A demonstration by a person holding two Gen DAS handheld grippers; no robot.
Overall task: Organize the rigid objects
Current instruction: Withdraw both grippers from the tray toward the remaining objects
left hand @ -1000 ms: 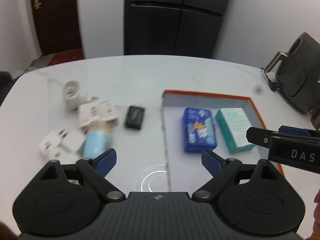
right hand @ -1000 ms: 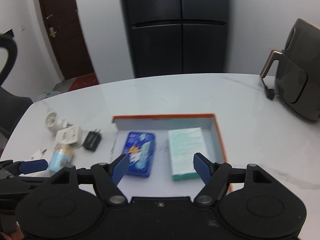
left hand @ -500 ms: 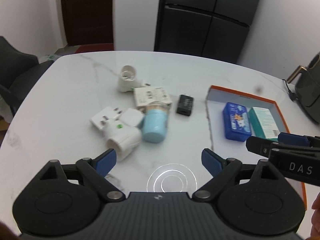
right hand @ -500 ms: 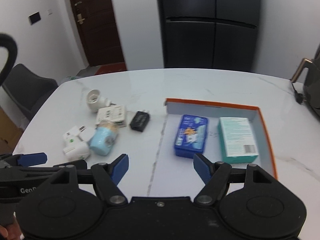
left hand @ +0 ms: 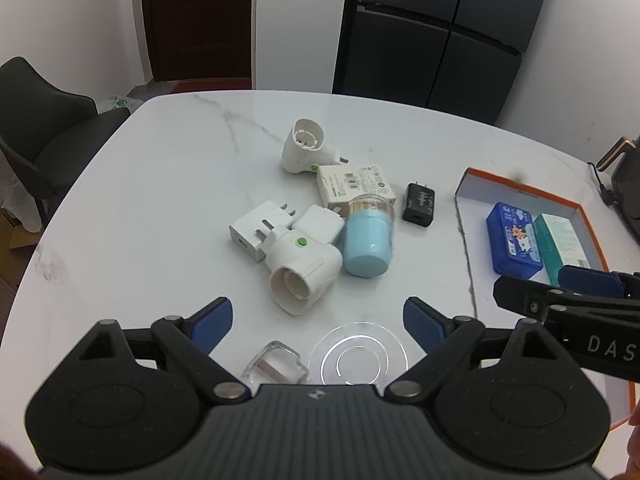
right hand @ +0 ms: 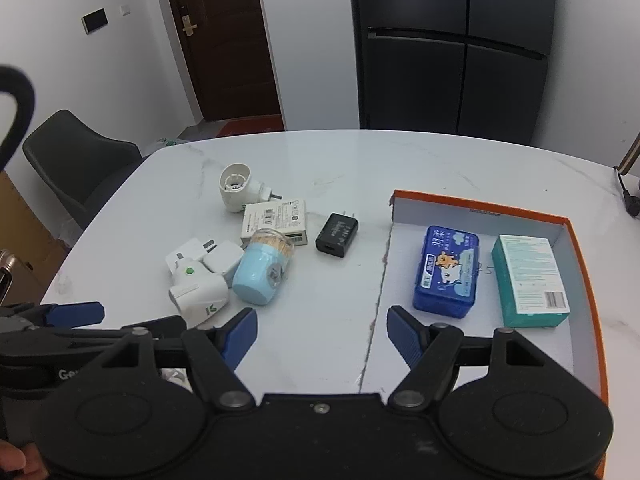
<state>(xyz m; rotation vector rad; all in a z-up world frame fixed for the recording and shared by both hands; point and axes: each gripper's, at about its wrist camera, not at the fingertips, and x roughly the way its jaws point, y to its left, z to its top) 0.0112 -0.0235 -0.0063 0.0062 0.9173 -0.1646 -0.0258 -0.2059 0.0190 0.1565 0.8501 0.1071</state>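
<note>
A pile of small items lies on the white marble table: a blue toothpick jar on its side, a white socket adapter with a green dot, white plugs, a white labelled box, a second socket adapter, a black charger and a clear small cover. The orange-rimmed box holds a blue tin and a teal carton. My left gripper hangs open just short of the pile. My right gripper is open, empty, between pile and box.
A dark chair stands off the table's left edge. A black fridge and a brown door are behind. An appliance with a cord sits at the far right of the table.
Both grippers have swung left across the table, away from the orange-rimmed box and toward the pile. Both stayed open and empty.
</note>
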